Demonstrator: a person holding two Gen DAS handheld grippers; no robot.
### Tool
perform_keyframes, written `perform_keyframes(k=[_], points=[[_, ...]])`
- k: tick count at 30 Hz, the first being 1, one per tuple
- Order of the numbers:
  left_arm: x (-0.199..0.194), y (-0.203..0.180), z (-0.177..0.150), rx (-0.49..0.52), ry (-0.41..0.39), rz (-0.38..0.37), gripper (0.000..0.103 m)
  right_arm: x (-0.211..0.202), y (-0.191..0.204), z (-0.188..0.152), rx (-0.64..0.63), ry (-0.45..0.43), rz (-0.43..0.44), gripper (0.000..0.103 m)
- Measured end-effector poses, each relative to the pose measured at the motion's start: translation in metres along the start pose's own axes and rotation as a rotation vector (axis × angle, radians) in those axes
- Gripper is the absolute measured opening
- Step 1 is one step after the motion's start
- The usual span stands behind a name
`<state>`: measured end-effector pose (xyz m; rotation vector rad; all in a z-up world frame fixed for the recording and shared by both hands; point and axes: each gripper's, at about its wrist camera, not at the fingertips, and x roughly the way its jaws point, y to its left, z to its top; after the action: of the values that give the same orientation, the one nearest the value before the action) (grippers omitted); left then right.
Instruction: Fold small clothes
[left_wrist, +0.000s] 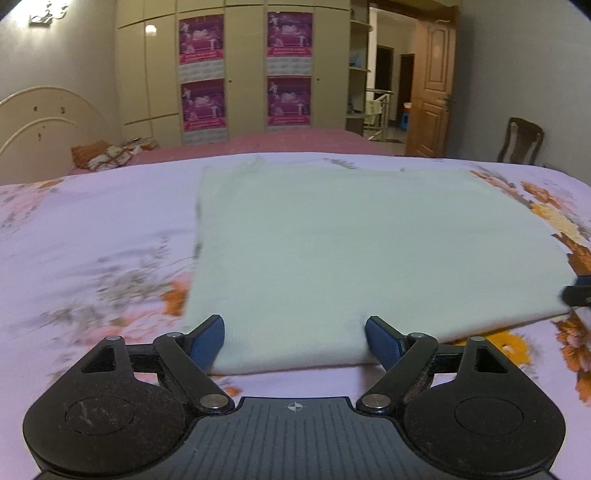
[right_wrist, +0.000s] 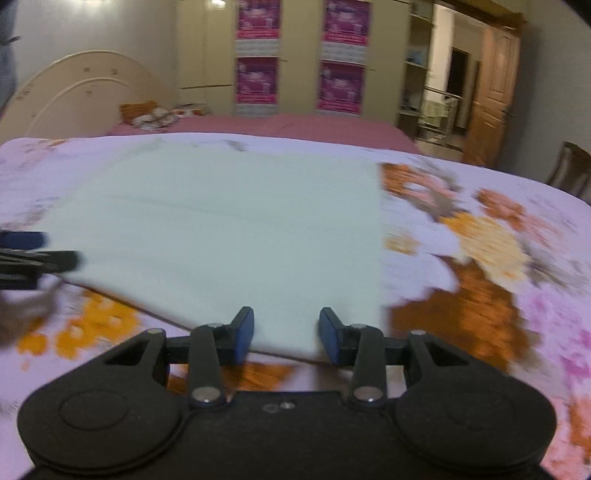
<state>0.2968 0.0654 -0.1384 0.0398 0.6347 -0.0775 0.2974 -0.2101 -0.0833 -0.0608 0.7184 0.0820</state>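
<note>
Between both claws' parted pads: near edge of pale cloth (left_wrist: 369, 251), unclamped.

At the bottom of each wrist view sits a matte black plastic left gripper (left_wrist: 294, 341) and right gripper (right_wrist: 286, 334): two round hubs, angled link bars with silver pivot pins, and blue rubber-faced fingertips (left_wrist: 207, 341). The left one's ribbed grey centre plate carries a small white crosshair mark

No legible text found; print on pink posters (left_wrist: 201, 38) on far wardrobe doors (left_wrist: 243, 66) too blurred.
</note>
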Motion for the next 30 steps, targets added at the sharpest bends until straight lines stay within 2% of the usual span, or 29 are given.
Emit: perform_keyframes(k=[3, 5, 7, 9, 12, 14, 17, 24, 28, 30], points=[[0.001, 0.002, 0.002, -0.017, 0.011, 0.01, 0.085, -0.001, -0.02, -0.007, 0.054, 0.017, -0.01, 0.043], [-0.001, -0.007, 0.009, -0.009, 0.001, 0.033, 0.085, -0.002, -0.023, -0.009, 0.068, 0.023, -0.003, 0.041], [-0.004, -0.016, 0.018, -0.027, -0.028, 0.012, 0.085, -0.01, -0.015, -0.004, 0.054, -0.013, -0.021, 0.038], [-0.002, -0.026, 0.021, -0.027, -0.036, -0.009, 0.085, -0.015, -0.007, 0.002, 0.063, -0.055, 0.009, 0.038], [0.009, -0.046, 0.024, 0.015, -0.015, -0.018, 0.085, -0.008, 0.013, 0.012, 0.018, -0.055, 0.048, 0.036], [0.019, -0.053, 0.021, 0.025, 0.029, -0.017, 0.085, -0.001, 0.024, 0.014, -0.018, -0.044, 0.062, 0.037], [0.023, -0.052, 0.015, 0.011, 0.026, -0.027, 0.085, 0.013, 0.028, 0.008, -0.032, 0.004, 0.05, 0.038], [0.018, -0.048, 0.014, 0.011, 0.025, -0.017, 0.085, 0.001, 0.022, 0.013, -0.002, -0.04, 0.071, 0.038], [0.017, -0.048, 0.011, 0.011, 0.021, -0.017, 0.085, 0.014, 0.023, 0.007, -0.024, 0.01, 0.059, 0.039], [0.016, -0.048, 0.013, 0.013, 0.024, -0.016, 0.085, 0.013, 0.024, 0.006, -0.042, 0.001, 0.055, 0.04]])
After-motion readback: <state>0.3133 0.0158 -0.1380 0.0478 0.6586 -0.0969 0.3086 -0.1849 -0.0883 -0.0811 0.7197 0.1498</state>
